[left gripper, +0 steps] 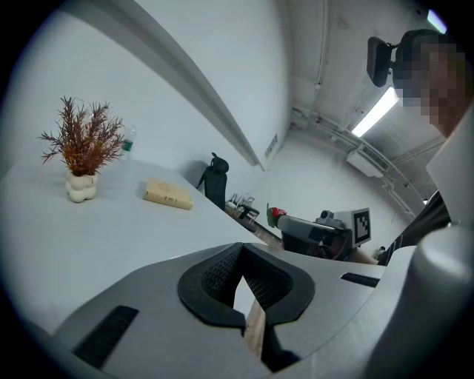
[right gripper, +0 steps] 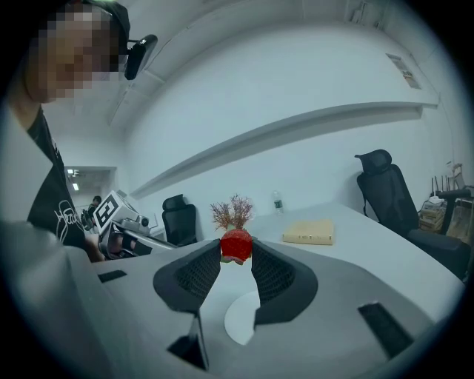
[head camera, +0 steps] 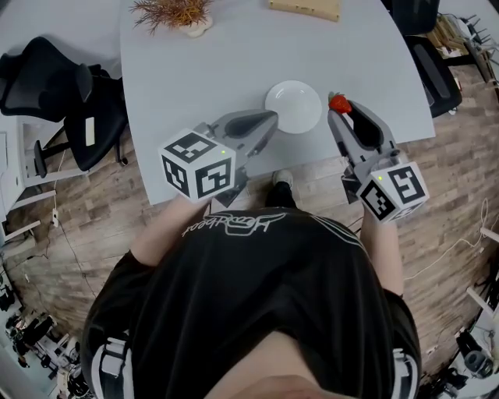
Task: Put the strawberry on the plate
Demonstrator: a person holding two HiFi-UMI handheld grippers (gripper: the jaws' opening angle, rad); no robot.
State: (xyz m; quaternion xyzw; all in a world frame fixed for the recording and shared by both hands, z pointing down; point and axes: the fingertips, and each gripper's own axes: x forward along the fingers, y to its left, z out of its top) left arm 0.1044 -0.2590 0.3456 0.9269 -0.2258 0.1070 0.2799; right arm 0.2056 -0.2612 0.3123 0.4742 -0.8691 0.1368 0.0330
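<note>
A red strawberry (head camera: 340, 103) is pinched between the tips of my right gripper (head camera: 341, 111), which is shut on it. It hangs just right of the white plate (head camera: 293, 107), apart from it, near the table's front edge. In the right gripper view the strawberry (right gripper: 236, 245) sits between the two dark pads, with the plate (right gripper: 243, 320) low and near, seen through the jaws. My left gripper (head camera: 270, 118) lies just left of the plate, its jaws shut with nothing in them. In the left gripper view its tips (left gripper: 241, 252) meet, and the strawberry (left gripper: 275, 215) shows farther off.
A grey table (head camera: 195, 78) holds a dried plant in a pale vase (head camera: 178, 15) at the back left and a tan book (head camera: 306, 8) at the back. Black office chairs (head camera: 70, 93) stand to the left and another (head camera: 425, 54) to the right.
</note>
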